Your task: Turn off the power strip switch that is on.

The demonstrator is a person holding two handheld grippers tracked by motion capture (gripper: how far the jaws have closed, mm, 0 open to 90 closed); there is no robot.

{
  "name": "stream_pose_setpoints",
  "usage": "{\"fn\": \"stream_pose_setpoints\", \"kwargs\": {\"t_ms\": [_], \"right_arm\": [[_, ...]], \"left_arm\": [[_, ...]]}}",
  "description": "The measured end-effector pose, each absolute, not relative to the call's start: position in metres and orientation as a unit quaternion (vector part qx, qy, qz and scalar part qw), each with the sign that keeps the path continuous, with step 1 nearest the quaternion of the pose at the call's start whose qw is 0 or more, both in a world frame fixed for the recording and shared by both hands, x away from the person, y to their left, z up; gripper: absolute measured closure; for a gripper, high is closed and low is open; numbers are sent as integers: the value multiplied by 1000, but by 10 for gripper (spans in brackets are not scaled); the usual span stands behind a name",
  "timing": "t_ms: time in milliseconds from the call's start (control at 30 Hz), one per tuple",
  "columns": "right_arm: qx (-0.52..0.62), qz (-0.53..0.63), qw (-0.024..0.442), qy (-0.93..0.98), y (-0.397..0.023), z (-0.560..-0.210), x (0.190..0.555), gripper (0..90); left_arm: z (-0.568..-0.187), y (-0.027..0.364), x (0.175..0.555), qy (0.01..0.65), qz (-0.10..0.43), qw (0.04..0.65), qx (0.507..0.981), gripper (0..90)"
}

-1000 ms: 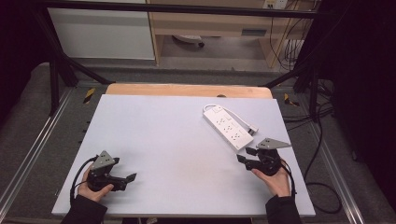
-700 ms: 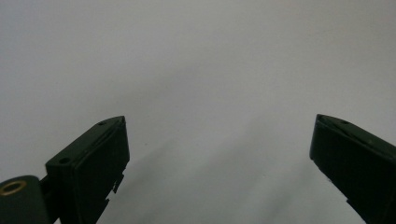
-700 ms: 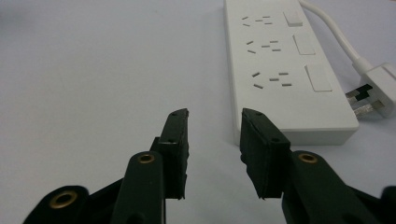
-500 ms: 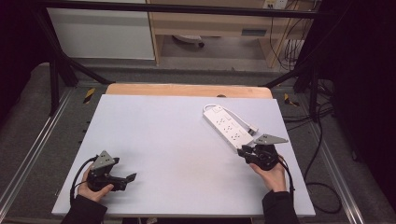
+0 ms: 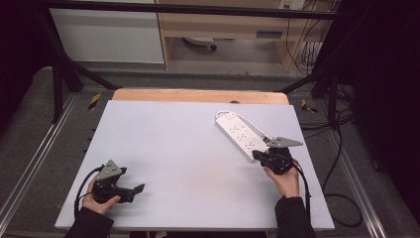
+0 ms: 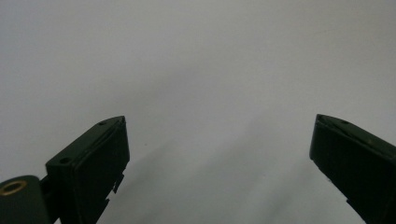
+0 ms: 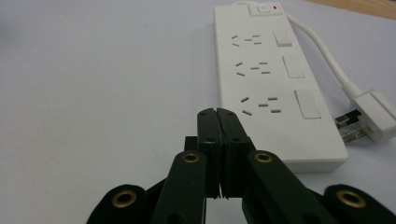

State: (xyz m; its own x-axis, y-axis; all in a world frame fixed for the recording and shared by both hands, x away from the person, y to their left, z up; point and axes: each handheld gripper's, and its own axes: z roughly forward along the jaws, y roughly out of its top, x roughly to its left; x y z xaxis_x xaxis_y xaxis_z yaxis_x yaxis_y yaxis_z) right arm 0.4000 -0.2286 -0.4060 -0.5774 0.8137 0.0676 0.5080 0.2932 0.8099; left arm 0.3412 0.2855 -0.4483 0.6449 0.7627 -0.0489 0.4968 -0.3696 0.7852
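A white power strip [image 5: 240, 135] with three sockets and rocker switches lies at the right of the white table top [image 5: 188, 148]. In the right gripper view the power strip [image 7: 266, 84] runs away from me, and its white plug [image 7: 373, 116] lies beside its near end. My right gripper [image 7: 217, 114] is shut, its jaws having just been closing with nothing between them. It sits just short of the strip's near left corner, and the high view puts the right gripper [image 5: 256, 154] at that end. My left gripper [image 5: 137, 188] rests at the front left; the left gripper [image 6: 219, 126] is open over bare table.
The strip's white cable [image 7: 322, 51] curves along its right side to the plug. A wooden strip [image 5: 198, 95] borders the table's far edge. Black cables [image 5: 337, 163] trail on the floor to the right, and metal frame rails [image 5: 29, 163] flank the table.
The right gripper's jaws have come together and the hand has edged toward the power strip's near end. The left gripper has stayed put.
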Motion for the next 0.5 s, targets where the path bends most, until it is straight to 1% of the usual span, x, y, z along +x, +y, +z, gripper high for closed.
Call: {"fn": "stream_pose_setpoints", "kwargs": {"t_ms": [200, 500], "right_arm": [[424, 427, 189, 776, -227, -404, 405, 900], [426, 428, 186, 775, -225, -402, 420, 900]], "left_arm": [[-448, 286, 341, 388, 164, 406, 811, 47], [-448, 286, 341, 388, 164, 405, 811, 48]]}}
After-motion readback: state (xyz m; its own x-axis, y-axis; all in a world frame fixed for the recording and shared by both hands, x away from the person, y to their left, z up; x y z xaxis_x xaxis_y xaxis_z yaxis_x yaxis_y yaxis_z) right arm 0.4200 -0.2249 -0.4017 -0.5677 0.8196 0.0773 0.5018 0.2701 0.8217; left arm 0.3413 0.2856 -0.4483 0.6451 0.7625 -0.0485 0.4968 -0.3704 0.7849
